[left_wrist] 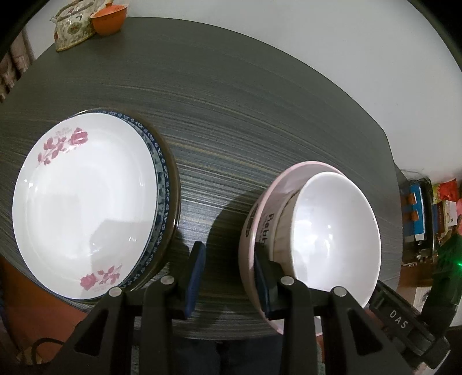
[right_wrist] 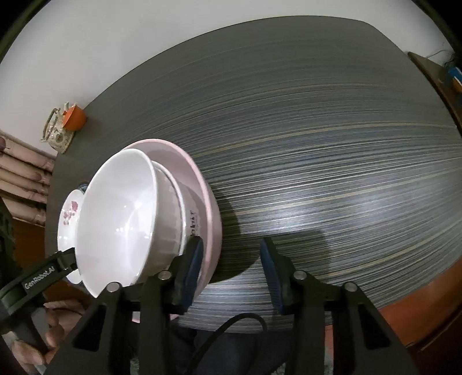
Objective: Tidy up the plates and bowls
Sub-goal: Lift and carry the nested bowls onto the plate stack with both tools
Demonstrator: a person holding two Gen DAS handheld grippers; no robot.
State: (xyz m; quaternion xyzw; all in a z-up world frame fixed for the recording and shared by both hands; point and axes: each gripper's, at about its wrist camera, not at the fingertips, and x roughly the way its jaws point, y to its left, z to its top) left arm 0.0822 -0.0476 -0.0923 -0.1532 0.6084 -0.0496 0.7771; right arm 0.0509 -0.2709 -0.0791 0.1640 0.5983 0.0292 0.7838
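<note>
A stack of three nested bowls stands near the table's front edge: a white bowl (left_wrist: 332, 230) (right_wrist: 115, 219) on top, a ribbed bowl (right_wrist: 170, 207) under it, and a pink bowl (left_wrist: 248, 230) (right_wrist: 208, 202) at the bottom. My left gripper (left_wrist: 229, 281) straddles the pink bowl's left rim, one finger inside it and the other apart from the outer wall, so it is open. My right gripper (right_wrist: 231, 268) straddles the opposite rim the same way, also open. To the left lies a stack of plates (left_wrist: 161, 184) topped by a white rose-patterned plate (left_wrist: 86, 202) (right_wrist: 69, 213).
A floral teapot (left_wrist: 72, 28) and an orange cup (left_wrist: 108, 18) stand at the far left corner of the dark striped table (left_wrist: 245, 115). A cluttered shelf (left_wrist: 427, 213) is off the right edge. A black cable (right_wrist: 231, 320) and a person's hand (right_wrist: 52, 331) are below.
</note>
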